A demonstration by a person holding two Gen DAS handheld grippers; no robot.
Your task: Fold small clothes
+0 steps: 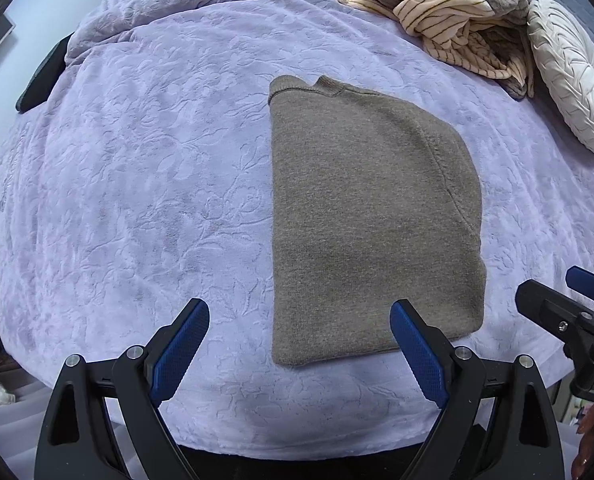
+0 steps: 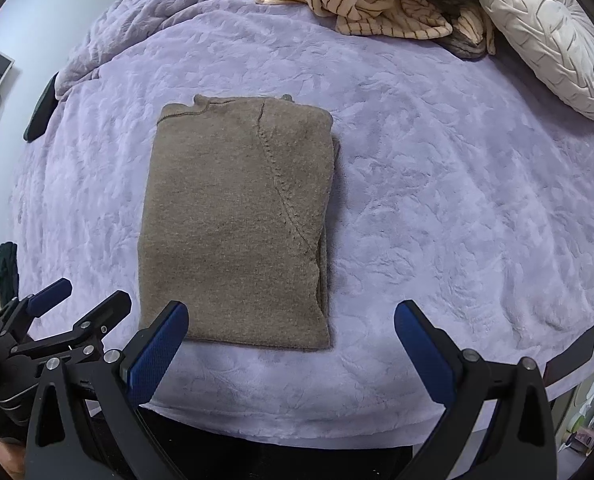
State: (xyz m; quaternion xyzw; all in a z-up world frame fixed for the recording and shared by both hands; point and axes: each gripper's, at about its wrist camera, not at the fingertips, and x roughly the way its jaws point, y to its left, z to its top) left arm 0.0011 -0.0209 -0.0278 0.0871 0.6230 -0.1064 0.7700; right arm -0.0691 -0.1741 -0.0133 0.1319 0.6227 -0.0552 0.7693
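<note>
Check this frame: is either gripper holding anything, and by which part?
Nothing is held. The left gripper and right gripper are both open, above the bed's near edge, and the folded brown sweater lies free.

both claws hang side by side, the left claw (image 1: 300,346) and right claw (image 2: 291,350) spread wide, gripping nothing.

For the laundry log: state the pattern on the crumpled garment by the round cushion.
Cream with thin dark stripes; clearest in the right wrist view.
</note>
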